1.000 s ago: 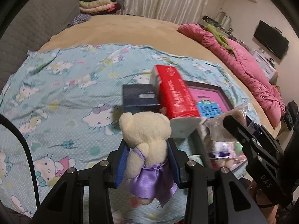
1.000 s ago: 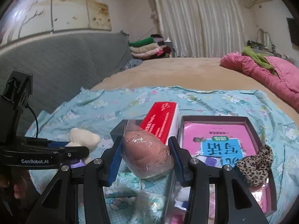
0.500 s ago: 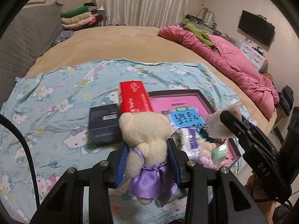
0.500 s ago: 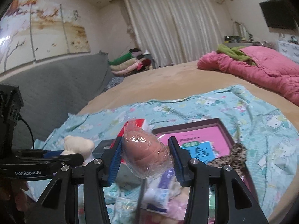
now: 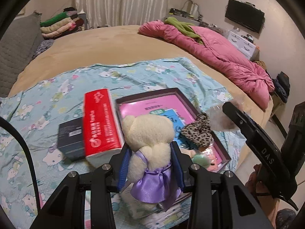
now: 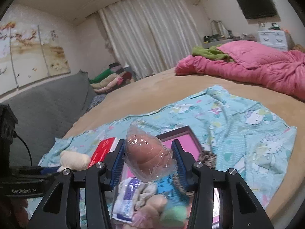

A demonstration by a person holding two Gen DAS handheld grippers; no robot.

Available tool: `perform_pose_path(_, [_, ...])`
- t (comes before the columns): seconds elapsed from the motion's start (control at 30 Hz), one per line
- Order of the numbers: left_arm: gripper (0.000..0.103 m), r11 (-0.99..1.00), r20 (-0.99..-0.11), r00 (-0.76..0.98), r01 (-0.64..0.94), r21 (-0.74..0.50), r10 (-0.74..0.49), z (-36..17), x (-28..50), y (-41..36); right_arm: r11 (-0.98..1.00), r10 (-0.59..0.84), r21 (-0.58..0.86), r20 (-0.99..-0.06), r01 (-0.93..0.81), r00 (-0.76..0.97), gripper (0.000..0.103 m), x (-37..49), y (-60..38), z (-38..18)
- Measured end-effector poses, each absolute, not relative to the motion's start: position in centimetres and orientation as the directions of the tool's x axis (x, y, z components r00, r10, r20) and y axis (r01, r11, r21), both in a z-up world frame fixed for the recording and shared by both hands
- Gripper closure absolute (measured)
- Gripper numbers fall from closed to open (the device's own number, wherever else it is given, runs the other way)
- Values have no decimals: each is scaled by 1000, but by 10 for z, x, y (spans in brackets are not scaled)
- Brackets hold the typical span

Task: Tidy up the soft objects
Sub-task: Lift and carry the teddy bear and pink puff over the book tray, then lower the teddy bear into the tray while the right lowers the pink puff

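Bedroom view has swung: my left gripper [image 5: 150,168] carries the teddy bear [image 5: 150,143], right gripper [image 6: 148,165] the wrapped toy [image 6: 147,154], jaws clamped, now above the tray [image 5: 221,145].

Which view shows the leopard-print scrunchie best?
The left wrist view: the leopard-print scrunchie lies unobstructed on the pink book in the tray. In the right wrist view only a sliver of it peeks out beside the right claw.

Two black handheld grippers, blue ribbed pads.
Left gripper [image 5: 150,164] and right gripper [image 6: 148,162]: silver screws, black cable, white "GenRobot.AI" and "DAS" markings.
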State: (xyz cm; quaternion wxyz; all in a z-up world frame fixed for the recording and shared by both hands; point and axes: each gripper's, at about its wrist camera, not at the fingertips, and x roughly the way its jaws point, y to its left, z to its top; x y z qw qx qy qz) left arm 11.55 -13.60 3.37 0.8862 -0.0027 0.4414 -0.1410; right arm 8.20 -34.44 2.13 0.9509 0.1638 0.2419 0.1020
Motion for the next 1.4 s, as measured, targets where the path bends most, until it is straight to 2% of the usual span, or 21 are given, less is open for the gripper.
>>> perform_pose_path(0.47, [62,938,-797,536,332,-103,-277,21,128,-188,921,204,390,-438,-19,876,53,81,-381,15])
perform_pose_path(1.4, [62,922,-857,439,375,-97,-269,-27,165,-226,903,251,429,-556,15,792,53,104,-392,-23])
